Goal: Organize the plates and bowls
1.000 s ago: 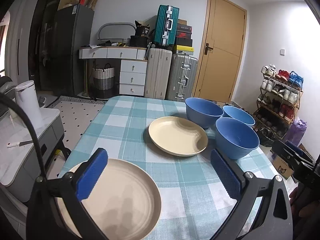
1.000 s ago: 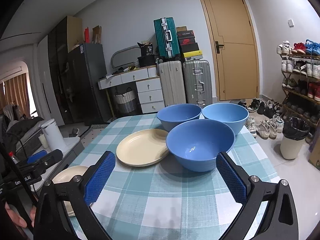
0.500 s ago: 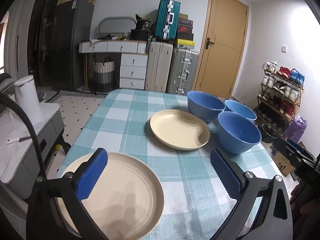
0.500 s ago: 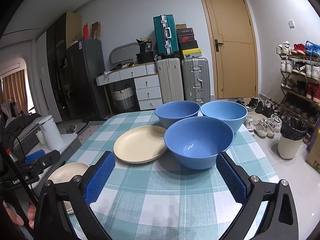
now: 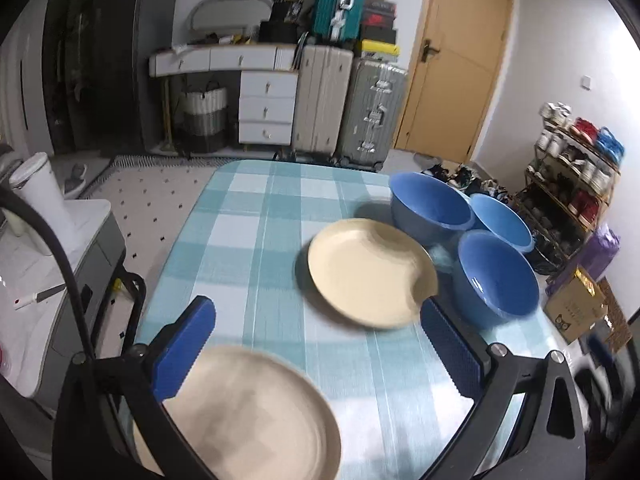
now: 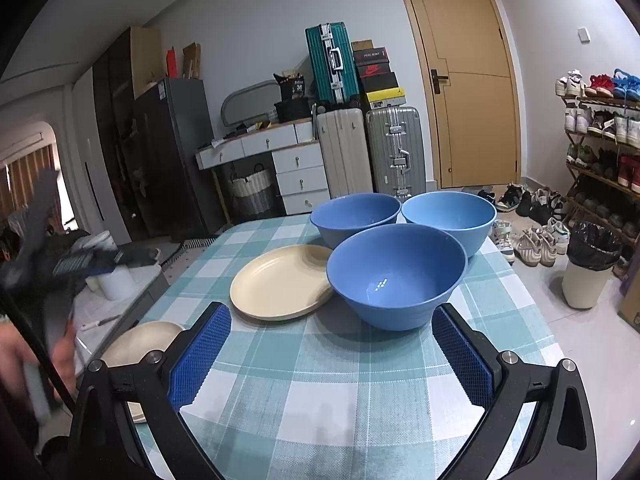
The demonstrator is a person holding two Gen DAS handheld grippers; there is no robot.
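Two cream plates and three blue bowls sit on a teal checked tablecloth (image 5: 280, 208). The near plate (image 5: 256, 412) lies under my open left gripper (image 5: 320, 348), at the table's front left corner. The far plate (image 5: 372, 272) rests mid-table, beside the bowls. In the right wrist view my open right gripper (image 6: 332, 356) hovers just short of the nearest bowl (image 6: 396, 276), nothing between its fingers. Behind it stand the other two bowls (image 6: 356, 216) (image 6: 450, 216). The far plate (image 6: 280, 282) and near plate (image 6: 142, 342) show to the left.
A person's hand (image 6: 24, 364) with the blurred left gripper is at the left edge of the right wrist view. A white side cabinet (image 5: 44, 280) with a kettle stands left of the table. Suitcases (image 5: 348, 108), drawers, a door and a shoe rack (image 6: 600, 148) line the room; a bin (image 6: 588, 268) stands right.
The left gripper has risen and tilted down, so the table sits lower and further in its view, now blurred. The right gripper has crept slightly closer to the nearest bowl. Both stay open.
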